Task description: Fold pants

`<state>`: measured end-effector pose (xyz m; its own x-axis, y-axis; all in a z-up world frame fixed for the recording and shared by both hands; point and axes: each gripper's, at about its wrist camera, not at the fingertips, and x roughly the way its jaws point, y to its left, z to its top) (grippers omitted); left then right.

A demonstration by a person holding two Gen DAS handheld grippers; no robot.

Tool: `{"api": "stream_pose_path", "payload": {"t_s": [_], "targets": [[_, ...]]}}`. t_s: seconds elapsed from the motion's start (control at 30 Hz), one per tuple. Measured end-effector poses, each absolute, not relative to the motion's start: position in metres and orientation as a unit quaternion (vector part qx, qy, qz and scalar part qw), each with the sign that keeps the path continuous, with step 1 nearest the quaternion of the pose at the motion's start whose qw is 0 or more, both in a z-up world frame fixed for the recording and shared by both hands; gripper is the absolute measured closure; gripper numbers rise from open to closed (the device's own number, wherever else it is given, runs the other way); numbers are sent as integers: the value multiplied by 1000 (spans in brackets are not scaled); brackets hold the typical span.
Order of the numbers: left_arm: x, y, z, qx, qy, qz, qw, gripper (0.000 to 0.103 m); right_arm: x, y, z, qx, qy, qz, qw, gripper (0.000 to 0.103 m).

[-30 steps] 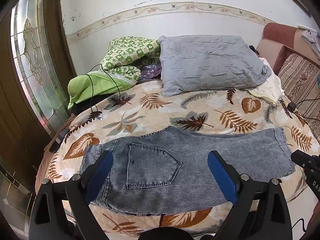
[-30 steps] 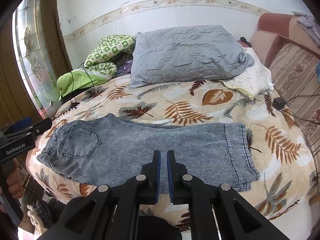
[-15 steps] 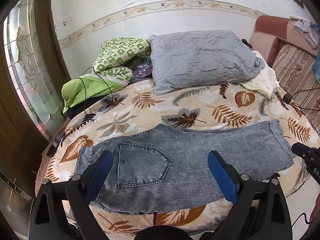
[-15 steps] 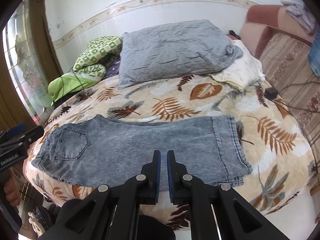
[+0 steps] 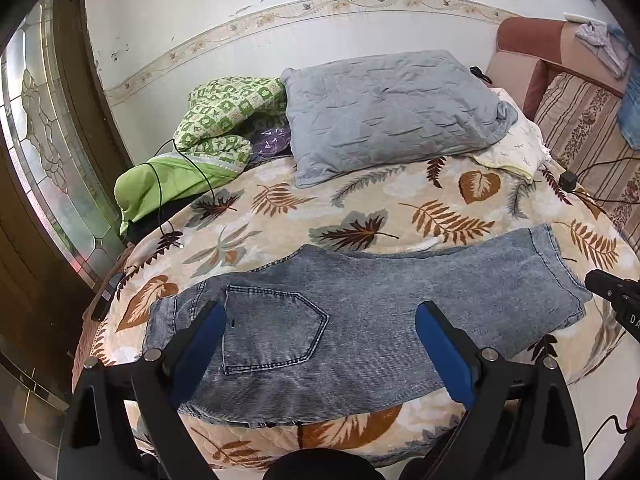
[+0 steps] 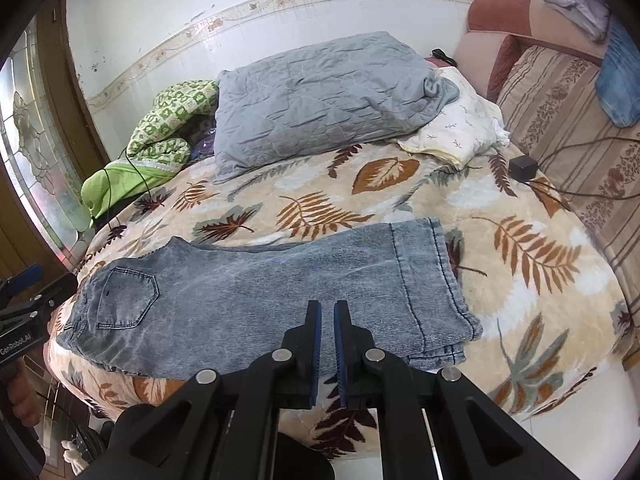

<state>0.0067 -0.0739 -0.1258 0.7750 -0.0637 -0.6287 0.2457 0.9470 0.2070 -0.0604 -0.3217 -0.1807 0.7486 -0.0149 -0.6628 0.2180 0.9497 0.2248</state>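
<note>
So the jeans (image 5: 360,328) are laid out flat along the near edge of the bed (image 5: 400,216), already doubled leg-on-leg I think, though from up here I can't really see how well the layers line up. Long axis runs side to side across my view: waistband and back pocket (image 5: 272,332) toward the left, hems (image 6: 432,288) toward the right.

My left gripper (image 5: 320,344) is wide open with nothing in it, hovering over the pocket end. My right gripper (image 6: 327,336) is pinched nearly closed, also empty, above the middle of the legs.

What could go wrong: the near edge of the denim sits right at the mattress edge, so a sloppy tug toward me could slide the whole thing off. And with the right jaws this narrow, if I go in without opening up I'll just poke the fabric and bunch it, or grab only the top layer and skew the fold.
</note>
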Motion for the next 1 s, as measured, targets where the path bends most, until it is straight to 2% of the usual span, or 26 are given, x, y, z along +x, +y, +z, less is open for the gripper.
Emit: {"api": "stream_pose_path", "payload": {"t_s": [1.0], "targets": [[1,-83,-139,157,337,-105,922,7,-53,-307,-178,84,364,-104,922,95]]}}
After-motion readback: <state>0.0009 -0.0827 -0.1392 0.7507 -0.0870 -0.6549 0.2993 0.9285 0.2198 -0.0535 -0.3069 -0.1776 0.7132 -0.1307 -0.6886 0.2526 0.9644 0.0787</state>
